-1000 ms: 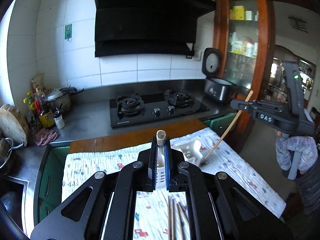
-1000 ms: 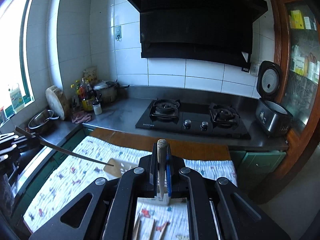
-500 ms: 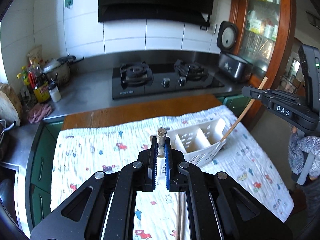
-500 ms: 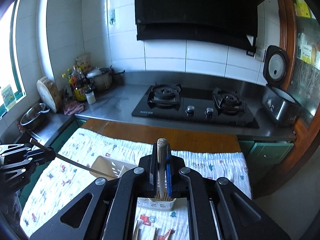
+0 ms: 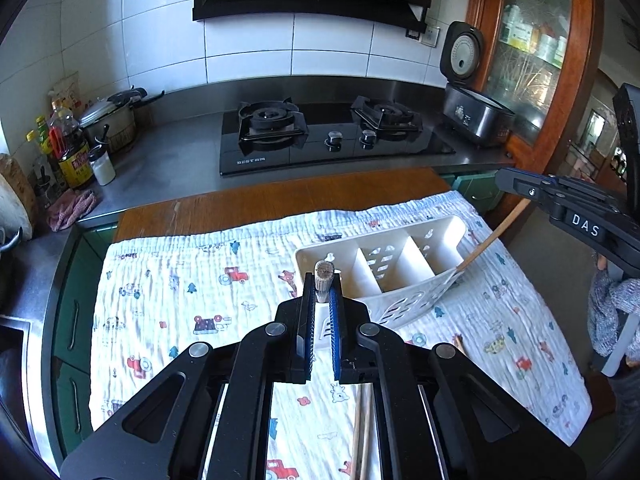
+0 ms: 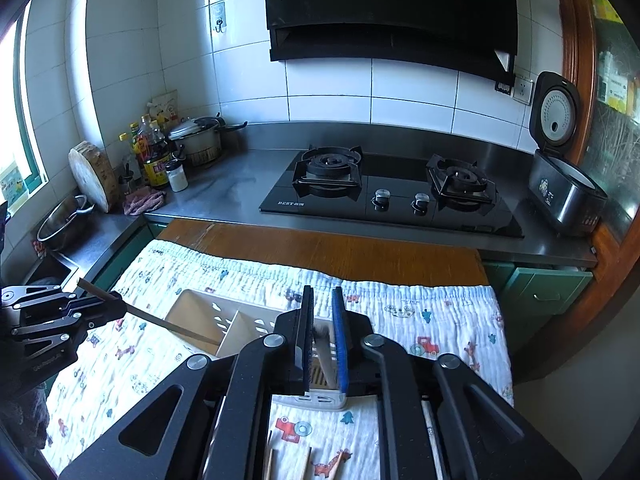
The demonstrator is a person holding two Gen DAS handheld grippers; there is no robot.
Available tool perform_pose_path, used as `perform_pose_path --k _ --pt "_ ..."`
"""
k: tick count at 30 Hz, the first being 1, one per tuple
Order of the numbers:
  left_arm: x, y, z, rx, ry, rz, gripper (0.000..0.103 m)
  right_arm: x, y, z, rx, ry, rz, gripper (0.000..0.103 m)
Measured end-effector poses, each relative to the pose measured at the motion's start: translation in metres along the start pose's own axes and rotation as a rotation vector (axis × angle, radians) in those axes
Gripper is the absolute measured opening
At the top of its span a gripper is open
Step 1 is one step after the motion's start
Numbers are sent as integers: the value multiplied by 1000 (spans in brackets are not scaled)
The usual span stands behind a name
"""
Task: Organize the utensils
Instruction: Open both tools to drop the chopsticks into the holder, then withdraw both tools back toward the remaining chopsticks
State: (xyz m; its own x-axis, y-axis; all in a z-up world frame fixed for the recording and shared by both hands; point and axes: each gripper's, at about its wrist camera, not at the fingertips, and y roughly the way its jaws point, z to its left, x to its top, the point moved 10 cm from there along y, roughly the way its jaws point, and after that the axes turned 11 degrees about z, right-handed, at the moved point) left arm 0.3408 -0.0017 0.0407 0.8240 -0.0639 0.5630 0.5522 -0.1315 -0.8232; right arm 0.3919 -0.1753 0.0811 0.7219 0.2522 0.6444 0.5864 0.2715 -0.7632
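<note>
A white divided utensil caddy [image 5: 400,258] lies on a printed cloth [image 5: 180,280]; it also shows in the right wrist view [image 6: 208,316]. My left gripper [image 5: 321,296] is shut on a wooden chopstick [image 5: 323,274], seen from the side in the right wrist view [image 6: 168,324] reaching into the caddy's left compartment. My right gripper [image 6: 322,332] has parted its jaws; a blurred chopstick [image 6: 322,350] drops between them into the caddy. In the left wrist view that chopstick [image 5: 494,236] slants into the caddy's right end. Loose chopsticks [image 5: 362,432] lie on the cloth.
A wooden tabletop [image 5: 280,196] lies under the cloth. Behind it is a steel counter with a gas hob [image 5: 332,136], a rice cooker [image 5: 472,112], a pot [image 5: 108,120] and bottles [image 5: 72,152]. A sink [image 6: 60,228] is at the left.
Both grippers tilted down and came closer to the caddy. My right gripper's jaws have opened and its chopstick is slipping down. My left gripper still holds its chopstick.
</note>
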Motion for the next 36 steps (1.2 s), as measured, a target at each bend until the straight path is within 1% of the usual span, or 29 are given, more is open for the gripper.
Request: perform_pose_path --k 3,4,5,6,8,10,12,13,14,15,17,18,19,20,21,23,26,28,30,33,36 --pt "1 -3 0 -5 -3 -11 8 1 -4 -2 -3 4 -13 27" --pt "1 -5 0 -5 -7 -16 11 1 -7 -3 -5 7 -20 32" --pt "1 -7 1 -3 -12 -23 15 0 -10 -4 -7 8 -26 34" --pt "1 -10 1 -3 -15 -31 17 0 -14 -5 -10 9 -35 38" --pt "1 -18 1 -1 -20 -52 25 -1 -23 -7 -13 11 -49 41" --pt "1 -26 1 -3 -29 -73 29 -3 -34 -9 -20 10 -67 49" --pt "-2 -37 0 -7 -31 -93 32 -5 -47 -9 -28 9 -90 54" --pt "-3 -41 0 -4 -30 -103 36 -6 -53 -9 -30 9 -97 56" --pt "-6 -46 0 1 -32 -114 41 -8 -60 -9 -29 9 -106 60" --pt "-8 -51 -2 3 -31 -124 43 -11 -66 -9 -29 9 -115 64" --pt "-15 -61 -3 5 -31 -144 52 -19 -79 -9 -35 10 -132 68" --pt "-19 -65 -4 7 -32 -152 54 -23 -83 -9 -29 10 -135 73" --pt "-24 -69 -5 9 -34 -160 58 -28 -87 -8 -24 9 -137 75" --pt "-29 -73 -7 5 -33 -167 58 -35 -90 -7 -25 10 -135 78" --pt "-35 -76 -8 -2 -30 -173 59 -41 -93 -6 -27 7 -132 80" --pt "-49 -81 -12 -6 -25 -181 67 -57 -97 -2 -27 -4 -128 83" --pt "-70 -83 -17 5 -9 -186 71 -79 -98 2 -27 -6 -117 88" --pt "-83 -83 -19 -6 -11 -183 75 -94 -98 6 -21 -6 -109 89" --pt "-96 -84 -21 -11 -16 -185 76 -108 -96 9 -33 -12 -101 92" --pt "-116 -82 -21 9 -15 -191 79 -129 -94 13 -66 -29 -100 93" --pt "-141 -75 -24 34 -8 -178 81 -154 -89 17 -67 -33 -87 94"
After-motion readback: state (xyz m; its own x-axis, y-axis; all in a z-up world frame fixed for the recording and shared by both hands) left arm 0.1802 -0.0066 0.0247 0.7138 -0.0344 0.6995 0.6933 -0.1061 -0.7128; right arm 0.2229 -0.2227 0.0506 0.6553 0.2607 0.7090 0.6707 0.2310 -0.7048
